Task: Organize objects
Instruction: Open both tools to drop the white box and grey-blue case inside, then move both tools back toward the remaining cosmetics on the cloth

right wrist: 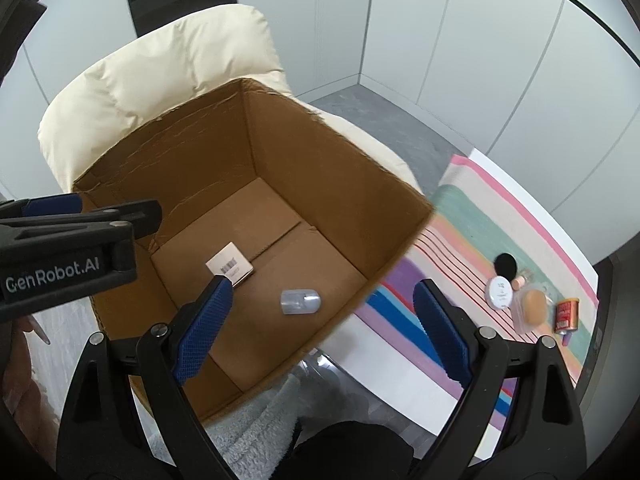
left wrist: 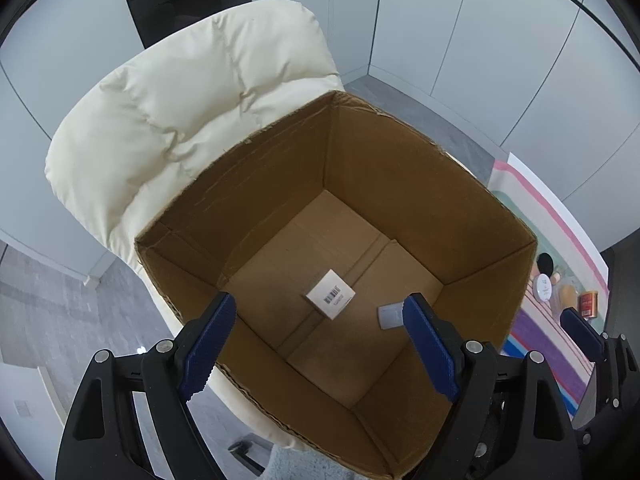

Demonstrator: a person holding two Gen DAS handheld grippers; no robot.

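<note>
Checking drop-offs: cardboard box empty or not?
Not empty. Cardboard box holds a barcoded white carton and a small clear container on its floor.

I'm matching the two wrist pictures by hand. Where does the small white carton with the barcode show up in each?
Left wrist: the white barcode carton lies on the box floor, near picture centre, between the open fingers.
Right wrist: the carton lies left of centre, just above the left fingertip.
Shared landmark: the translucent bottle beside it, partly hidden in the left view.
</note>
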